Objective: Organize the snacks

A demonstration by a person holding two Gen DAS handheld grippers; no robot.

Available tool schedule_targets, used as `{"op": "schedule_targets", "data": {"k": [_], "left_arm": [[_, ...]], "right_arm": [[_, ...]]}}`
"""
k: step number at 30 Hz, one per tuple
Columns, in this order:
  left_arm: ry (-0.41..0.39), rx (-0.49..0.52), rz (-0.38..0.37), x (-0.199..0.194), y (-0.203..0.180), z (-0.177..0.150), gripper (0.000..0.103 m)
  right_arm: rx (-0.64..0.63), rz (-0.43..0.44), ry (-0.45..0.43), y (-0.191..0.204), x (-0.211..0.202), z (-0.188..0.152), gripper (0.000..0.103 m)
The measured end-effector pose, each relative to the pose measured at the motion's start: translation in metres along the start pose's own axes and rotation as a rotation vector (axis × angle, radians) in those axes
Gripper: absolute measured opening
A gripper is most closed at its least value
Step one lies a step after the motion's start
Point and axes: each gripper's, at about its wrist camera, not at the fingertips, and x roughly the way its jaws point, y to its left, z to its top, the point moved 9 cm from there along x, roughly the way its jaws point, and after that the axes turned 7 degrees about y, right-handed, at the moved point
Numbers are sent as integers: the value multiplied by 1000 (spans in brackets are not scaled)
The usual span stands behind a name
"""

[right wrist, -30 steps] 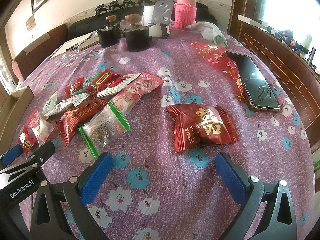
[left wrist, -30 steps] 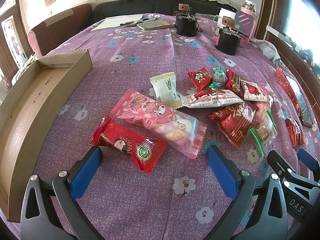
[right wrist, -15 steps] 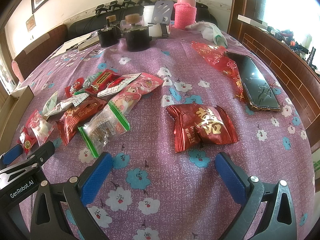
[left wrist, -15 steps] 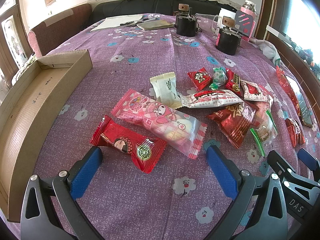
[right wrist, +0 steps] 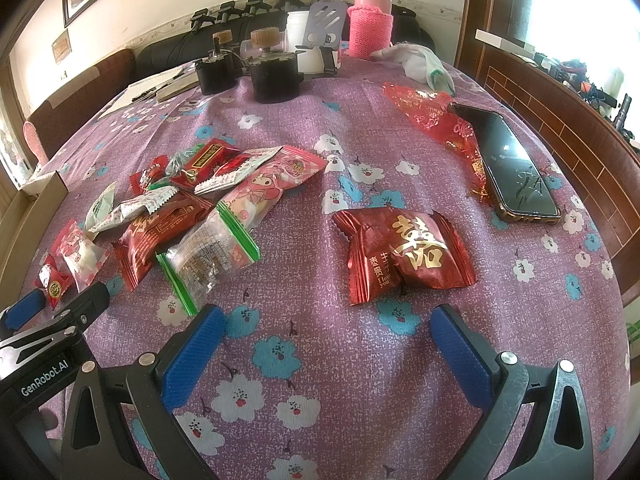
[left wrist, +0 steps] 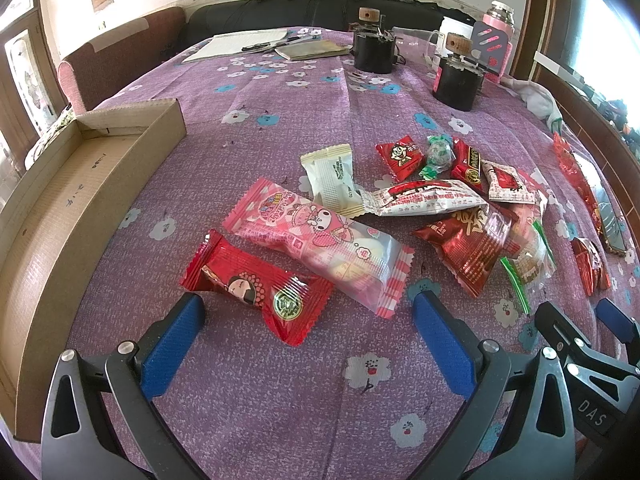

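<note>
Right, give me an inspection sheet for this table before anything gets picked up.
Surface: purple floral tablecloth, wrinkled, no spills seen.
Job's things: cardboard tray at left, nothing in it; snack pile mid-table; red packet with a face lies nearest the left gripper; dark red packet with gold characters lies apart, ahead of the right gripper.
Clutter: phone beside a red foil bag; two black grinders; pink flask; notepad and pens.
Grippers: both open, holding nothing.
Cables: nothing seen.
Surroundings: sofa, wooden rail.
</note>
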Motion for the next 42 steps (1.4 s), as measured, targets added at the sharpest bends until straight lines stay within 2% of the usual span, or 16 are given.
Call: {"op": "schedule_targets", "data": {"k": [3,7,14,22,28,30,32,38,39,42], "left_arm": [[1,4,-3,0,0,0,103],[47,88,-49,0,-3,-2,103],[62,178,-100,-6,-7,-12,103],[58,235,-103,-20,-4,-35,103],[116,258,-198,-33,4,-47,103],[90,210,-257,-51,15,-44,103],[32,186,-285,-74,32,-34,103],[-148,111,-318,-123,88,19,103],[-160,99,-311,-124,95,28,103],[-109,77,-352,-113,103,39,103]], "right_arm": [[3,1,3,0,0,-1,103],[13,-4,31,2,0,-1,103],[-13,16,59,2,-4,-9,103],[-31,17,88,4,-13,-27,103],[-21,6,74,1,-19,-37,103],[-14,-14,72,-2,-23,-39,102],[-18,-8,40,-3,-31,-37,102],[-51,79,-212,15,-90,-4,103],[-54,108,-225,20,-93,3,103],[-57,164,-120,36,-78,13,102]]}}
